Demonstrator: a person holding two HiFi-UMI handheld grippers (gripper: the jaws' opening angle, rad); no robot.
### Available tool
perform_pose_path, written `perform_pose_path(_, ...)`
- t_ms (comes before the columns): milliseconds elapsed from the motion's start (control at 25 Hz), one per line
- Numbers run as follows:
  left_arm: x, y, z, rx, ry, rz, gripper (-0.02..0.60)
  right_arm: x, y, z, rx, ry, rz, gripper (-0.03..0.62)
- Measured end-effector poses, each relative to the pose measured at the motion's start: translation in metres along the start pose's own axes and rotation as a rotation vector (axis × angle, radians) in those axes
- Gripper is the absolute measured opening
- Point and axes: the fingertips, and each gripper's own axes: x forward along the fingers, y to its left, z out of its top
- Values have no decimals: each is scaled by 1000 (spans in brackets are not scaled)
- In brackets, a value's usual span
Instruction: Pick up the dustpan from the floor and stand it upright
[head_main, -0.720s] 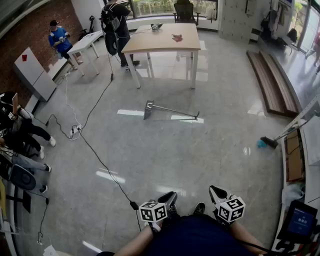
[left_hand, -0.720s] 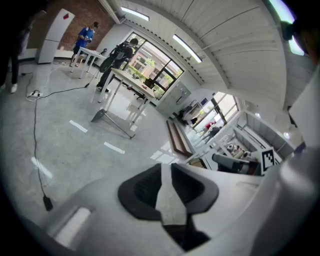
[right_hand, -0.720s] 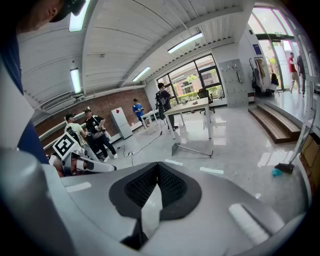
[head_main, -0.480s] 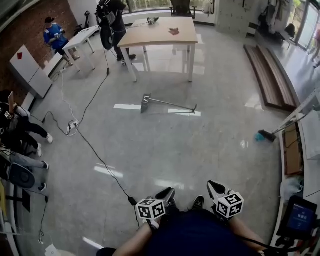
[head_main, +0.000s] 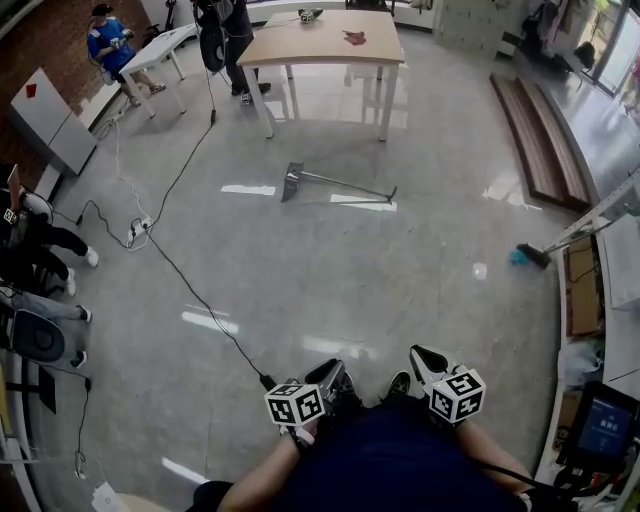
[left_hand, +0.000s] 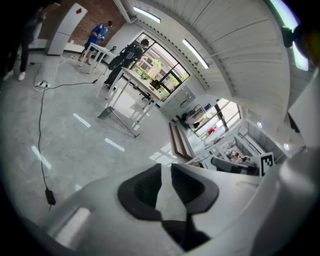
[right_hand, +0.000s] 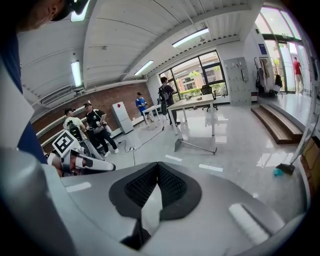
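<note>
The grey dustpan (head_main: 293, 182) lies flat on the floor near the table, its long handle (head_main: 350, 188) stretching to the right. It also shows far off in the left gripper view (left_hand: 107, 112) and the right gripper view (right_hand: 179, 145). Both grippers hang low in front of my body, far from it. My left gripper (head_main: 335, 375) (left_hand: 166, 167) is shut with only a thin slit between its pads and nothing in it. The right gripper (head_main: 425, 358) (right_hand: 158, 167) is shut too, tips touching, and holds nothing.
A wooden table (head_main: 325, 45) stands just beyond the dustpan. A black cable (head_main: 200, 320) runs across the floor from a power strip (head_main: 135, 232) toward my feet. People sit at the left (head_main: 30, 250) and one stands by the table (head_main: 225, 30). Planks (head_main: 535, 150) and a blue-headed mop (head_main: 525, 258) lie on the right.
The head view has shifted: the dustpan and the table now sit higher in the picture. Both grippers keep their place low in front of my body.
</note>
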Motion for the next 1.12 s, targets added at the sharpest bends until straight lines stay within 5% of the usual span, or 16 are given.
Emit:
perform_pose_path(640,20,12,41,30,-9,2,63,32,-11,21,-8,12,-10,11)
perform_pose_path(1120,106,-4,123,62,-52,95,63,95,-102,100,-13,-3,84,11)
